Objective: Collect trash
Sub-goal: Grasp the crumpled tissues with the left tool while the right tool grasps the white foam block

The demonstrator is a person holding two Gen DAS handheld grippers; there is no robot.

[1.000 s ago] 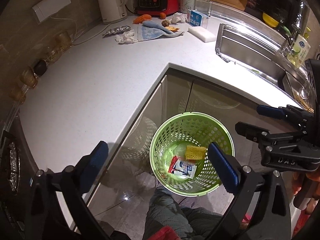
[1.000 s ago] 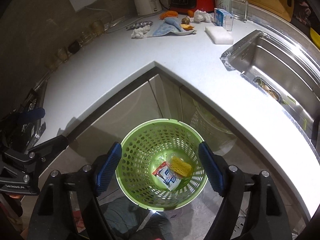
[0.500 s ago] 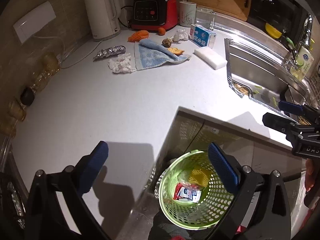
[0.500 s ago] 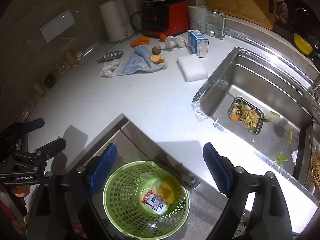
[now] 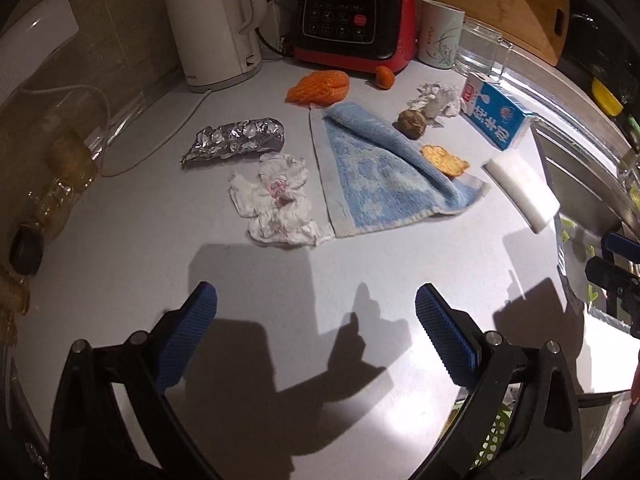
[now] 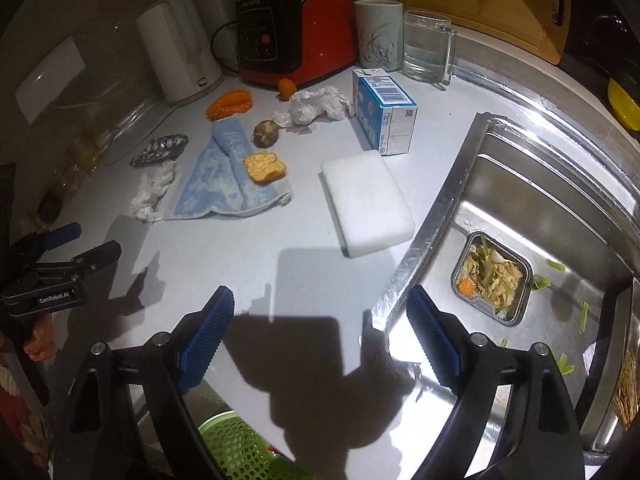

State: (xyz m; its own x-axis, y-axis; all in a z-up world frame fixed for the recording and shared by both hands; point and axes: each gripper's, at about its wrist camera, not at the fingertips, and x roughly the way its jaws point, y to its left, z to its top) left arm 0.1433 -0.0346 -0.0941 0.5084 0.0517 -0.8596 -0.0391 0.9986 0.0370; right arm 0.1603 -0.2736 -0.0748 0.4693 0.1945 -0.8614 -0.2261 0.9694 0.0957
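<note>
Trash lies at the back of the white counter: a stained crumpled tissue [image 5: 276,200], a foil wad [image 5: 236,142], an orange net [image 5: 320,88], a second tissue [image 5: 438,100], a brown fruit [image 5: 412,123] and an orange scrap [image 5: 444,160] on a blue towel [image 5: 380,184]. My left gripper [image 5: 316,308] hovers open over bare counter in front of the stained tissue. My right gripper [image 6: 320,300] hangs open and empty over the counter's edge beside the sink [image 6: 540,184]. The green basket [image 6: 240,448] shows at the bottom edge, below the counter.
A milk carton [image 6: 384,112] and a white sponge [image 6: 368,204] lie near the sink, whose strainer [image 6: 492,280] holds food scraps. Along the back wall stand a kettle [image 5: 216,24], a red appliance [image 5: 352,16], a mug [image 6: 378,36] and a glass jug [image 6: 426,48]. Glass jars [image 5: 60,184] line the left.
Both grippers have swung from above the green basket on the floor to above the counter, nearer the trash. The basket has slid to the bottom edge of both views.
</note>
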